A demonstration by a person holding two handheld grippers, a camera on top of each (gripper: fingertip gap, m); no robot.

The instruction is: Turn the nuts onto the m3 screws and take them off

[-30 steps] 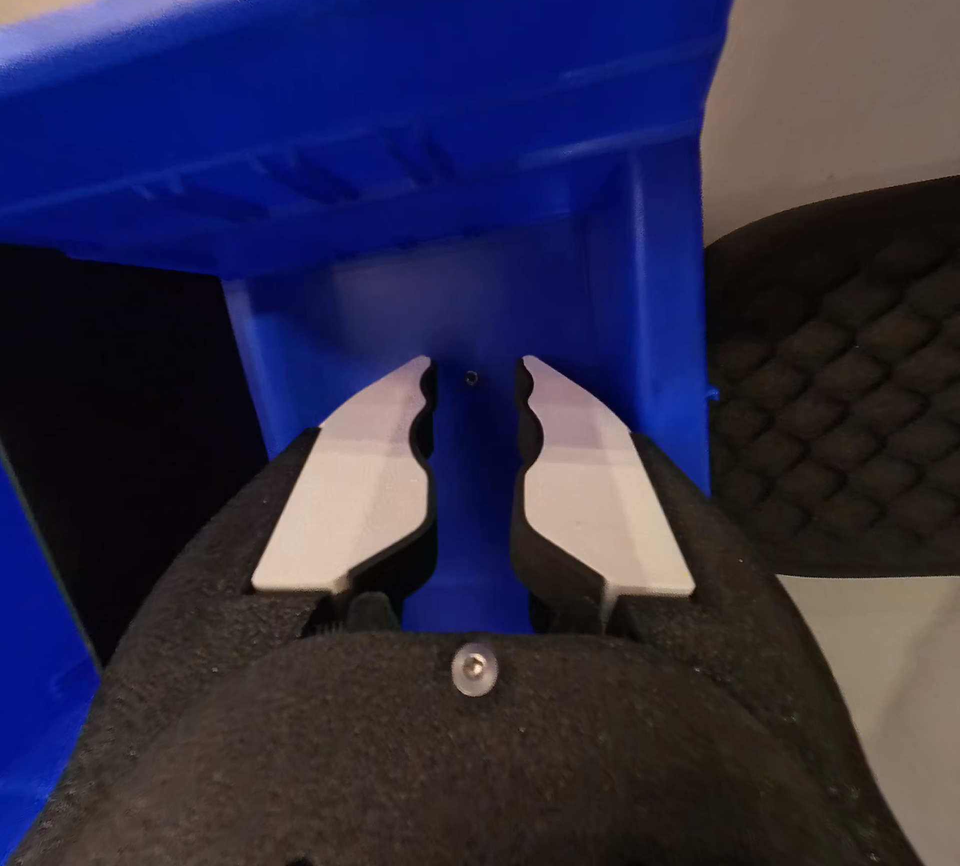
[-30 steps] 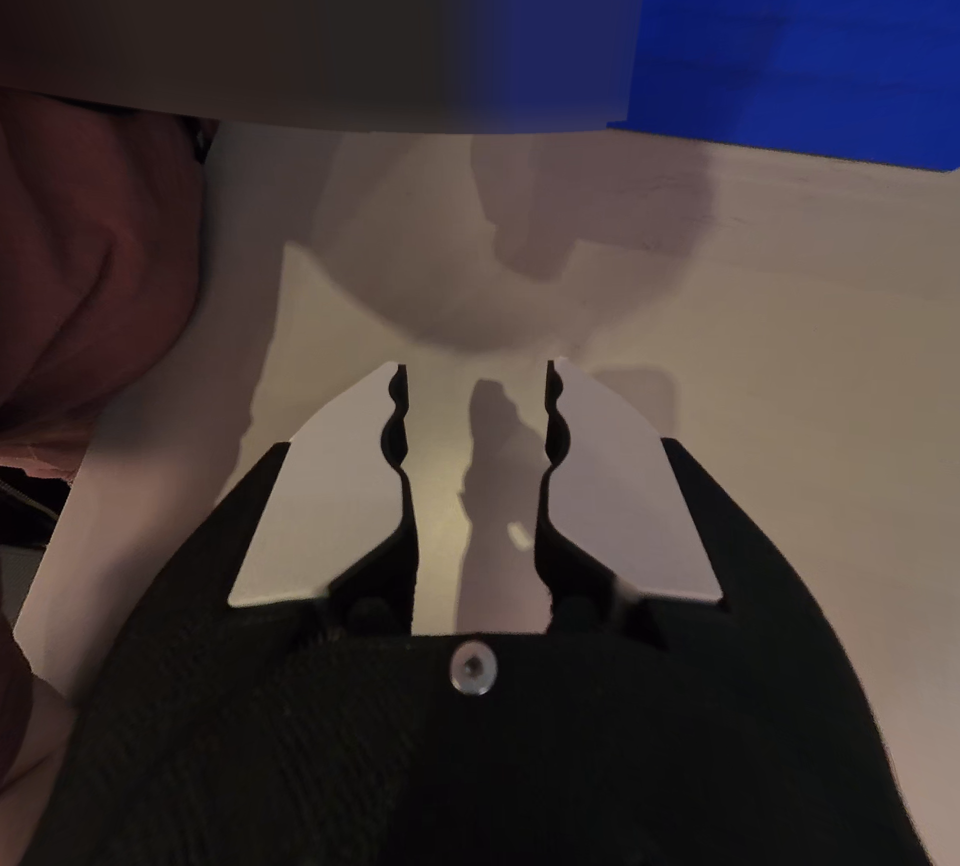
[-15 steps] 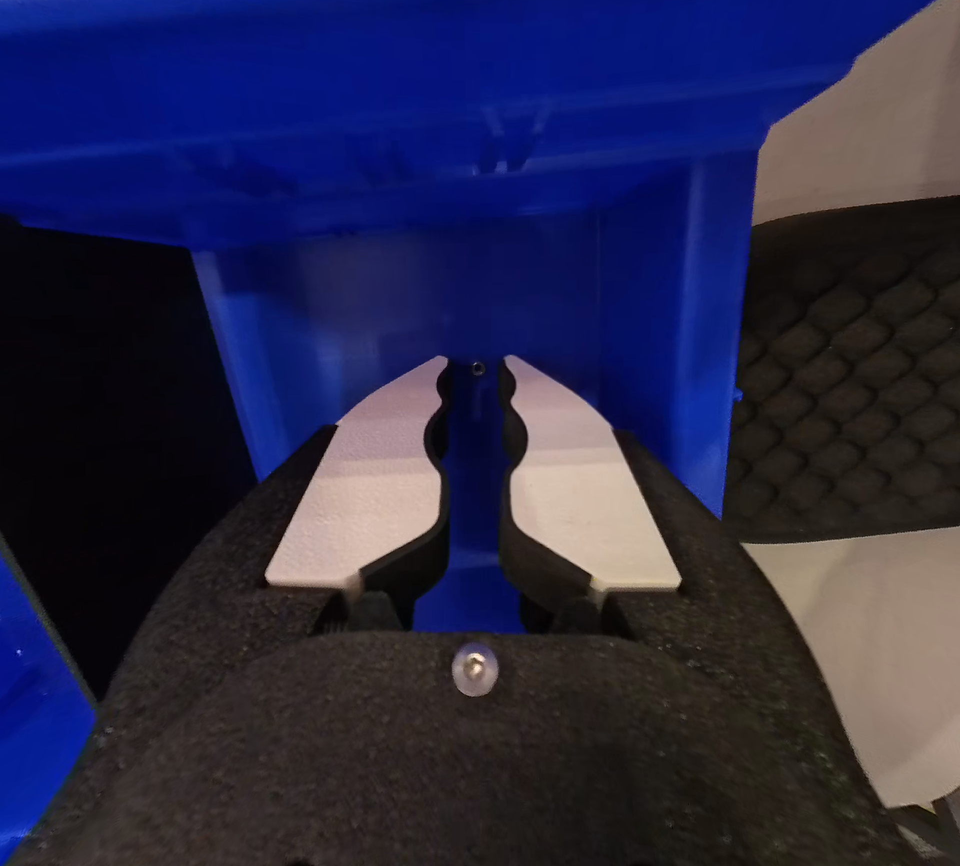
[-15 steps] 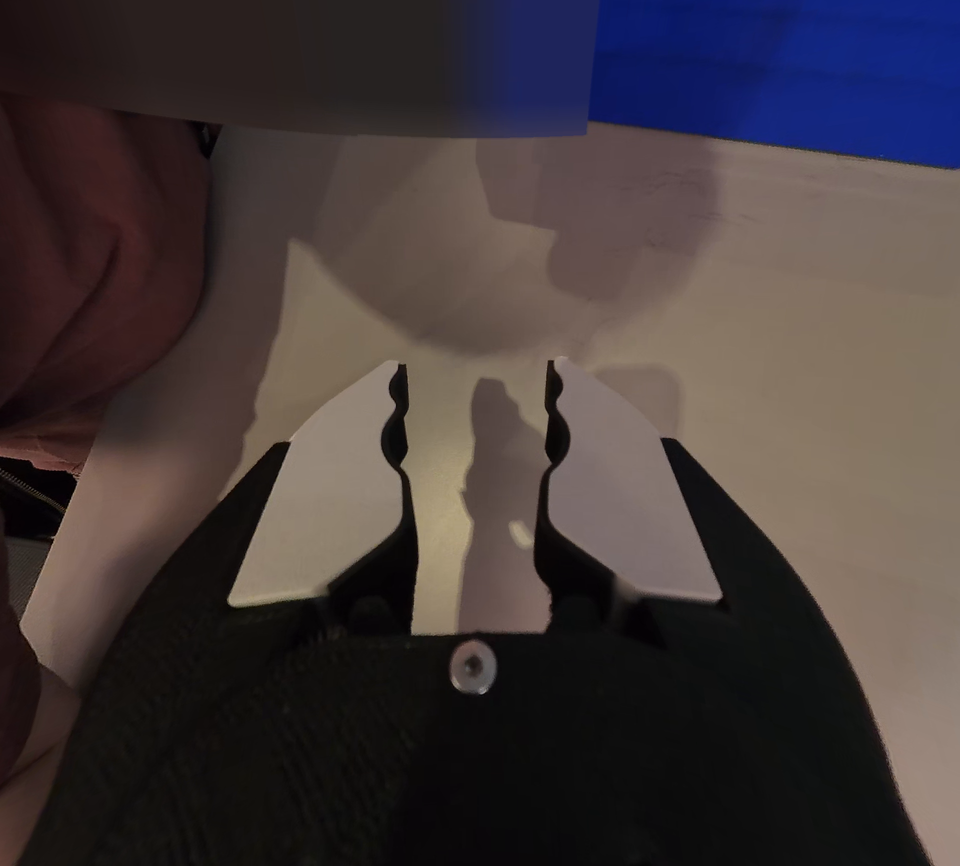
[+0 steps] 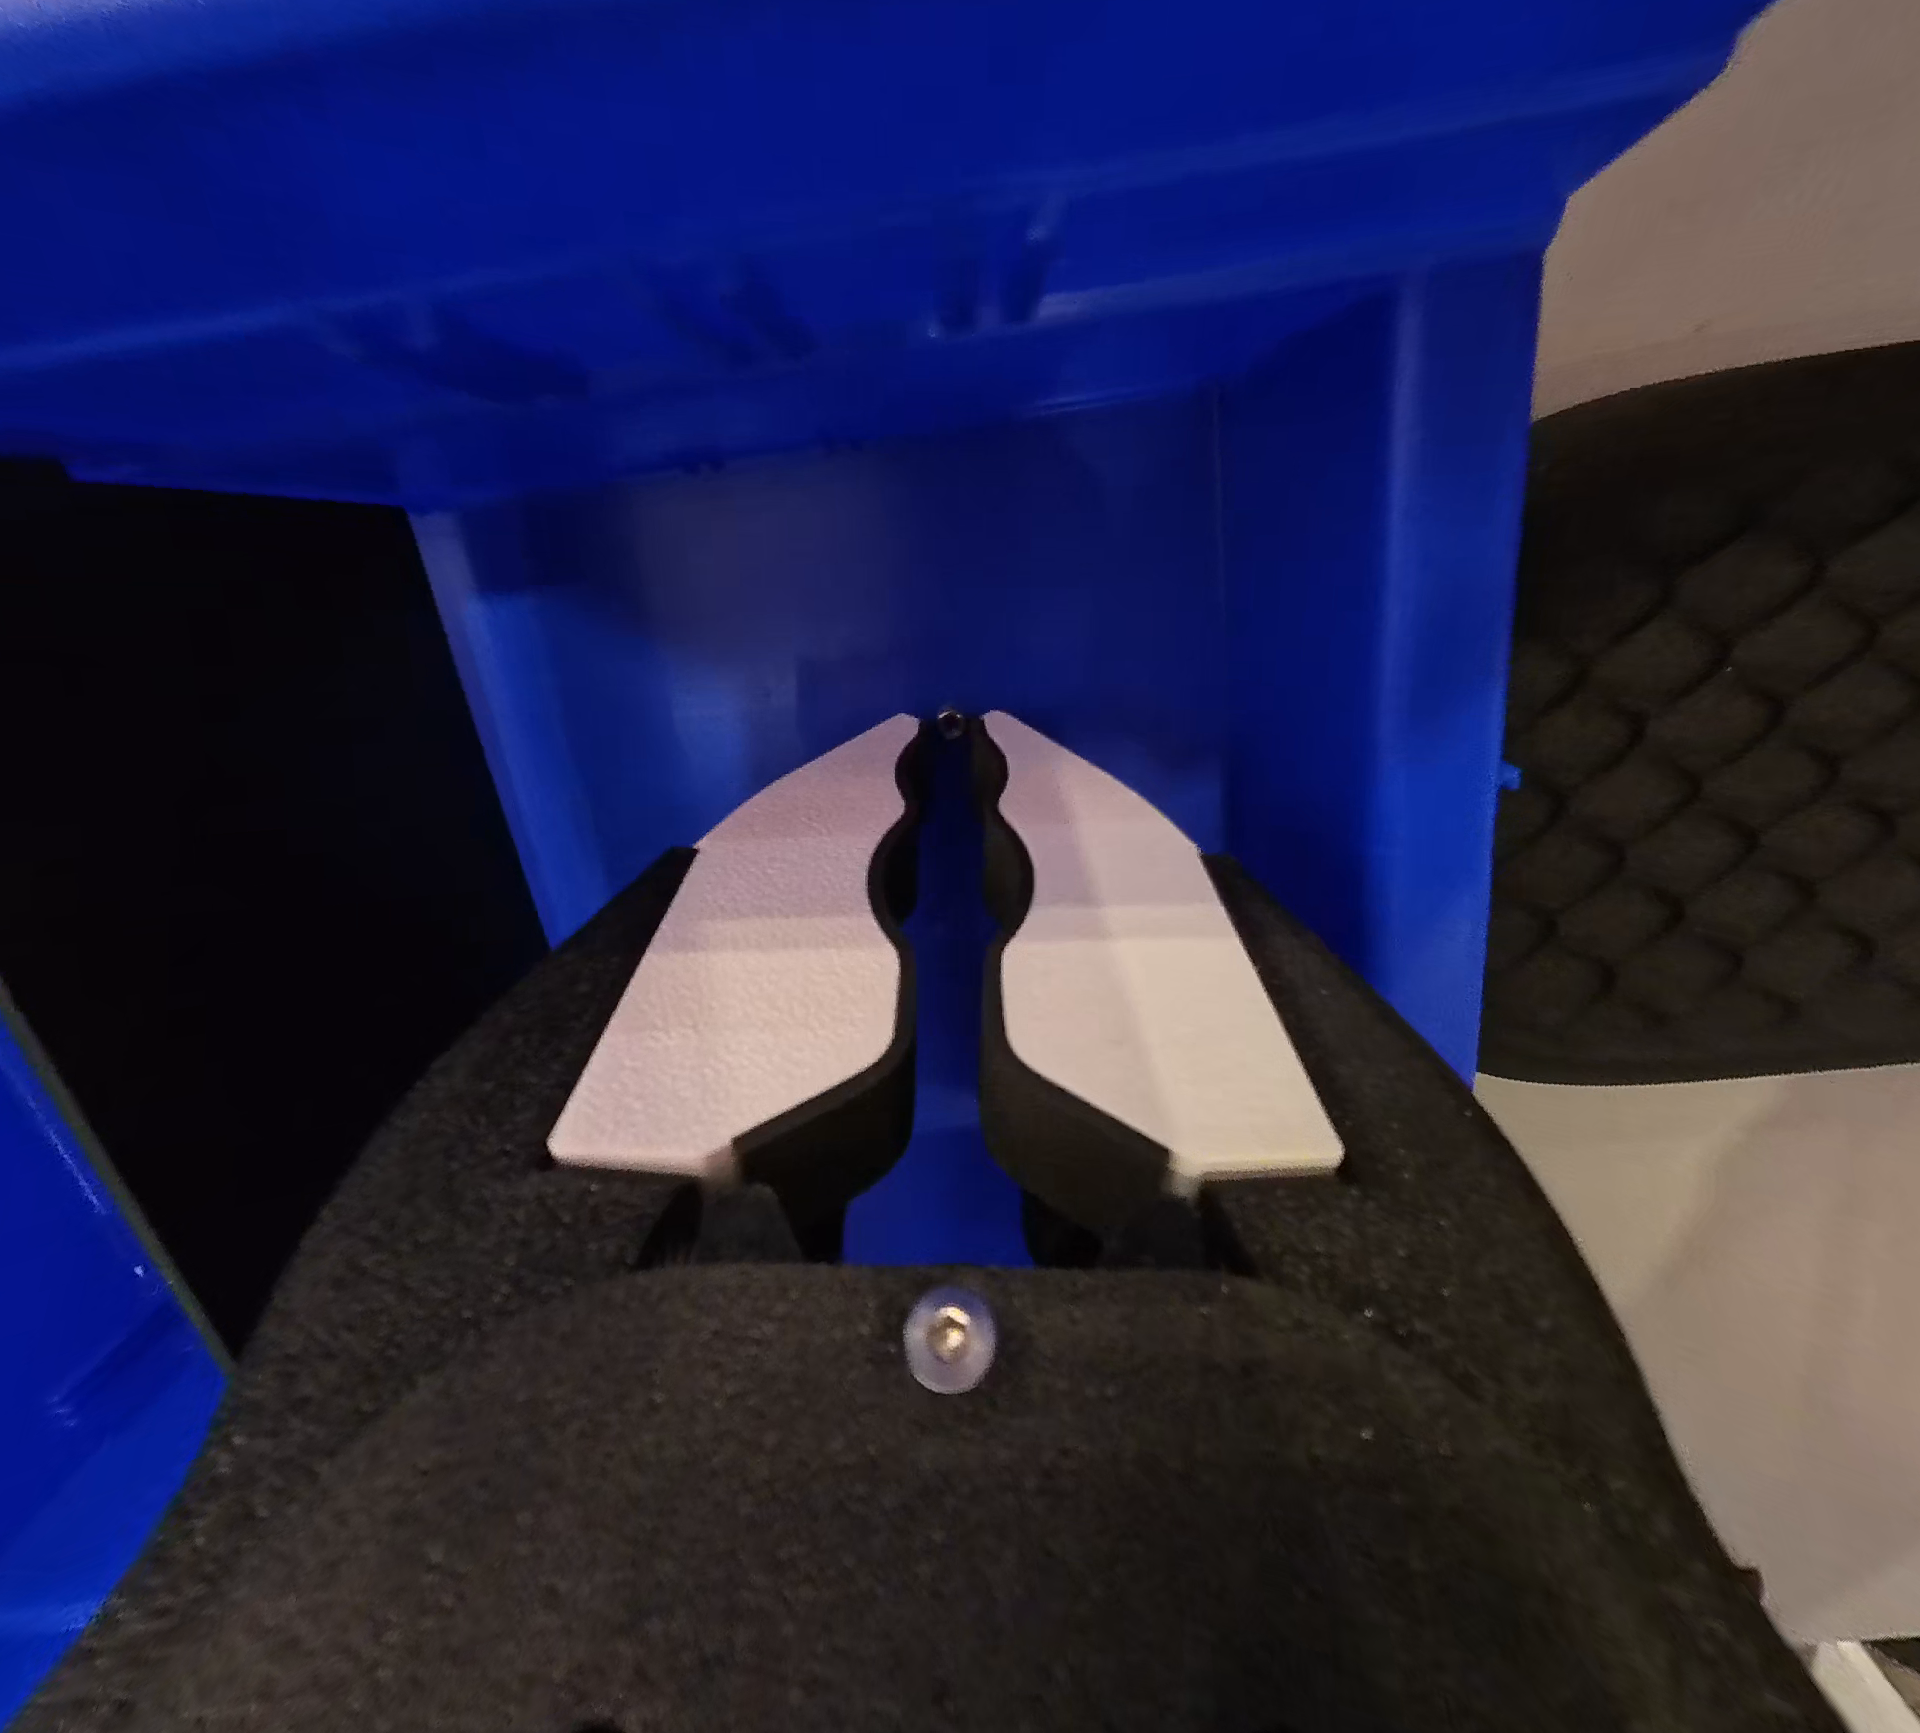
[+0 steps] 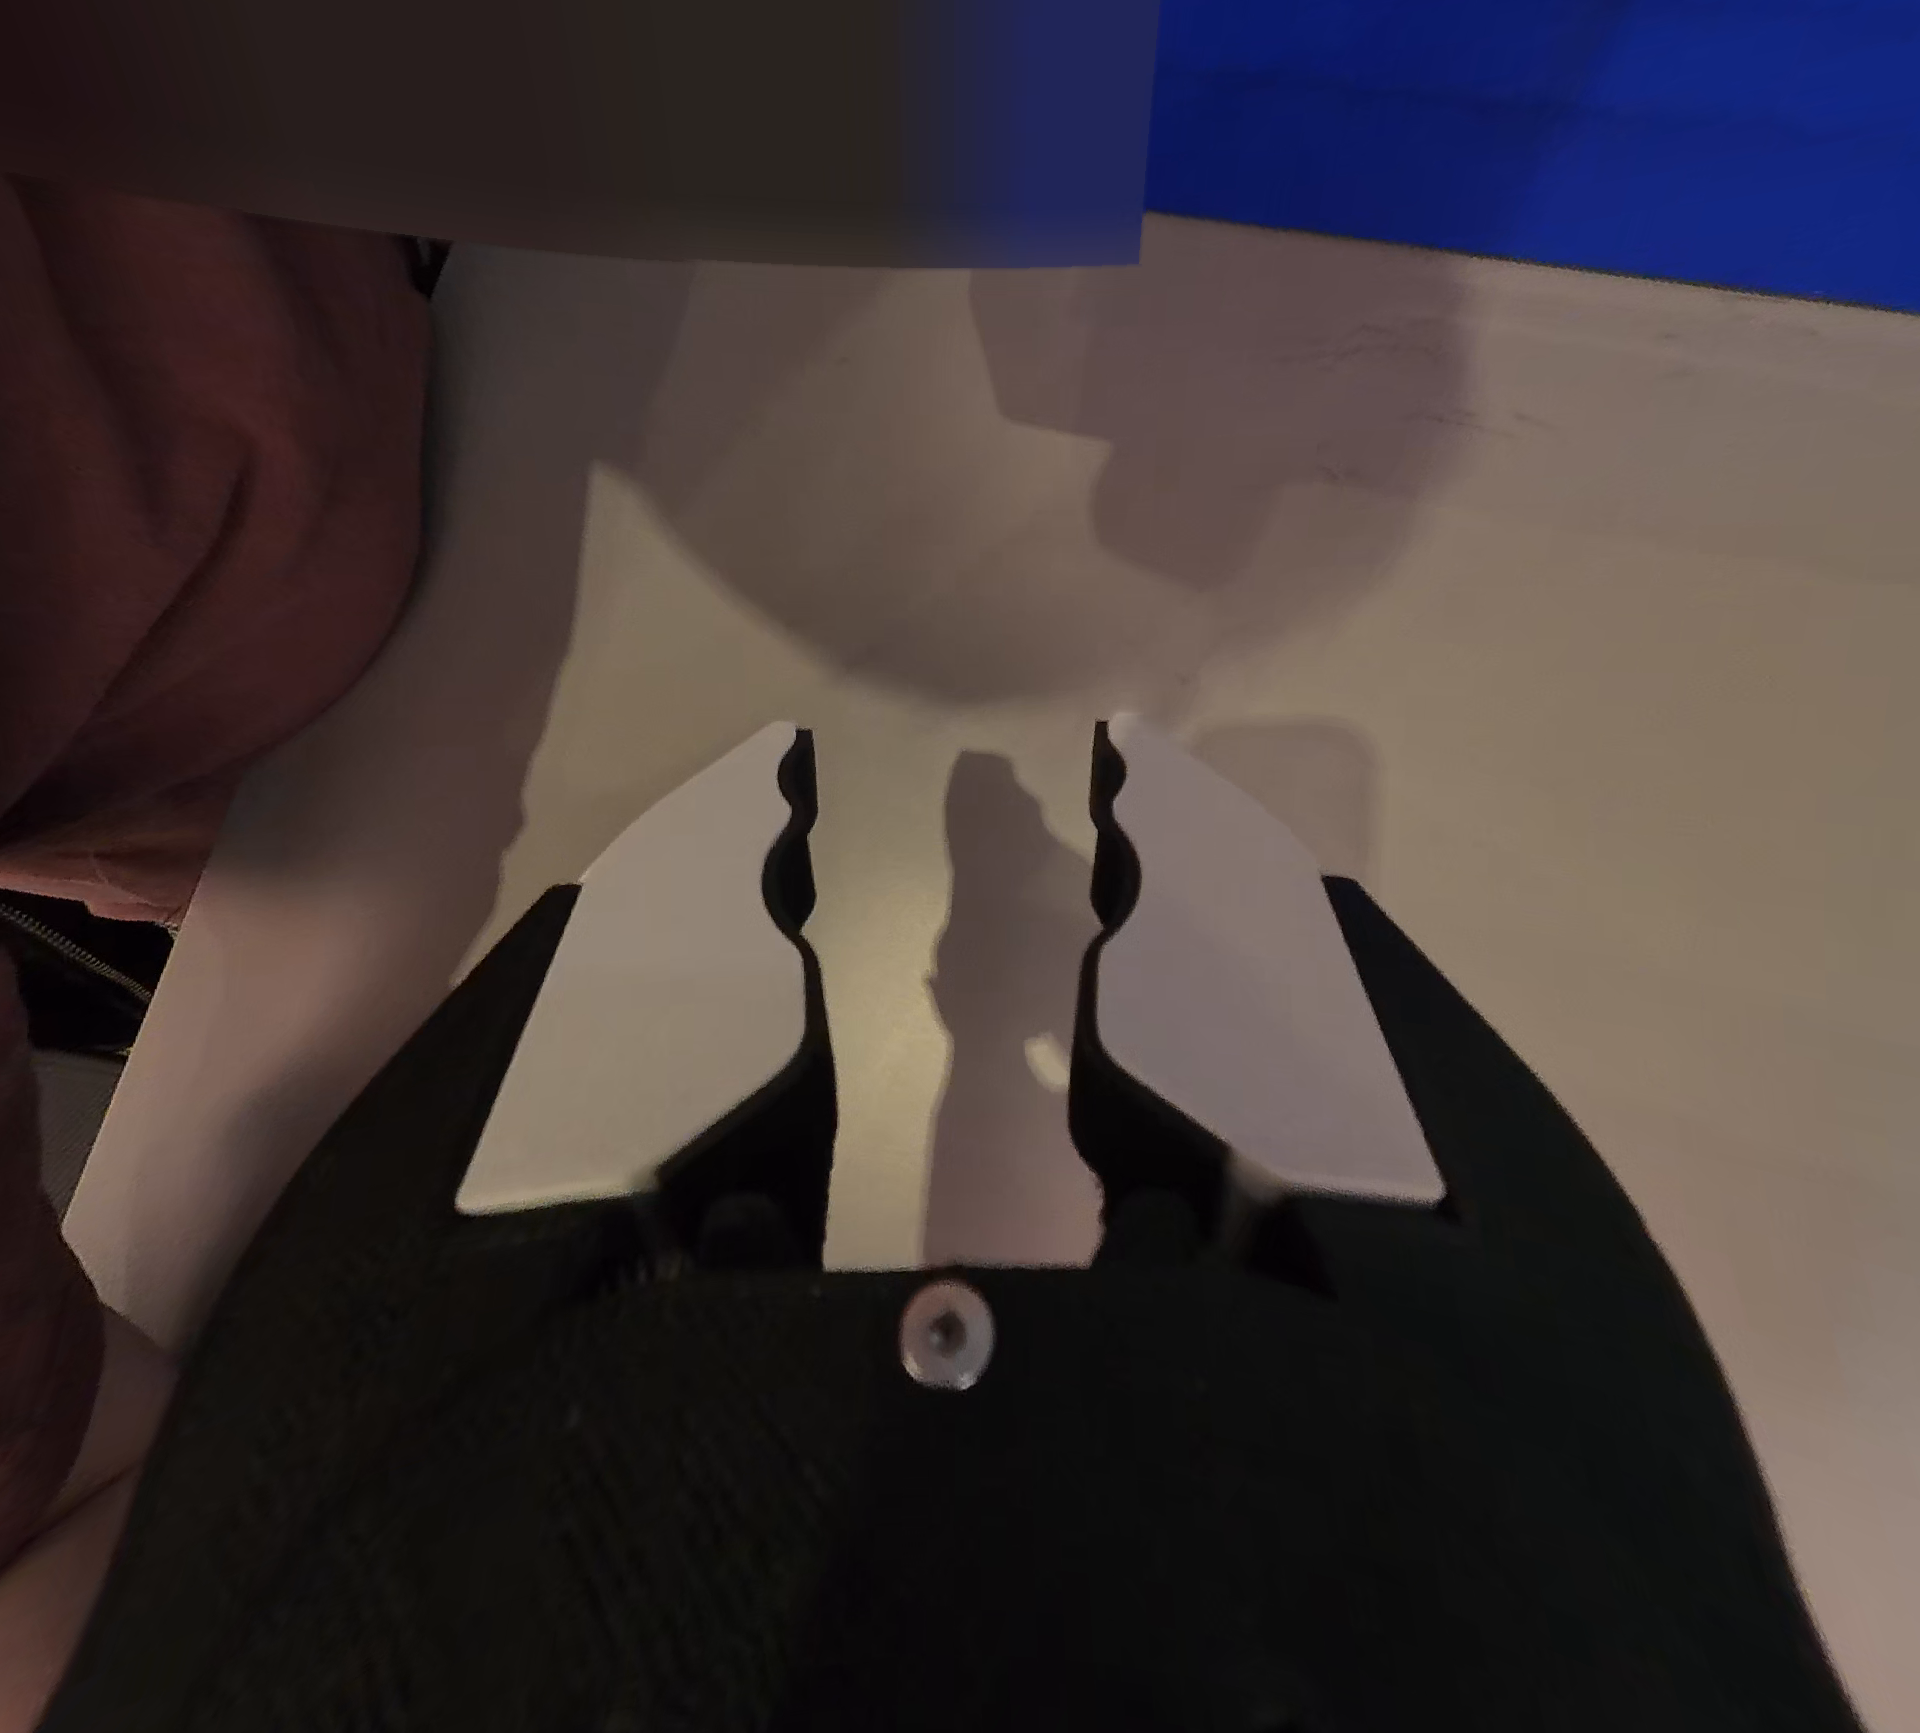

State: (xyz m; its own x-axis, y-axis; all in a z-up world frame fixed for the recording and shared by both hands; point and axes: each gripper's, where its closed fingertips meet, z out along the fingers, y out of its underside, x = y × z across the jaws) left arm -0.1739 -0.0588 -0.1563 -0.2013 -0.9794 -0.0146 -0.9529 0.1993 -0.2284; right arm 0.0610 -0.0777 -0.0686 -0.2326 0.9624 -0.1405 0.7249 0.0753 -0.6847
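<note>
Since a second ago my left tongs (image 5: 948,727) have drawn together inside the blue bin (image 5: 935,125): the tips that stood well apart now pinch a tiny dark part (image 5: 948,723), too small for me to say whether it is a nut or the head of an m3 screw. It sits right at the tips, low against the back wall of the bin's compartment, with only a narrow slit of blue left between the wavy inner edges of the fingers (image 5: 748,987). So my left tongs are clenched on that small dark part. Around them the bin's walls rise on both sides, its broad rim fills the top of the left wrist view, and a dark opening lies to the left. To the right, outside the bin, a black pad with a quilted diamond pattern (image 5: 1714,748) lies on the pale desk (image 5: 1714,1268). My right tongs (image 6: 954,733) have hardly shifted; they hang released, the fingers spread wide with nothing between them but bare desk (image 6: 1558,748) and their own shadow. Farther off in the right wrist view the long side of the blue bin (image 6: 1538,52) runs across the top right, a little nearer than before. A person's dark red sleeve (image 6: 156,540) fills the left edge of that view.
</note>
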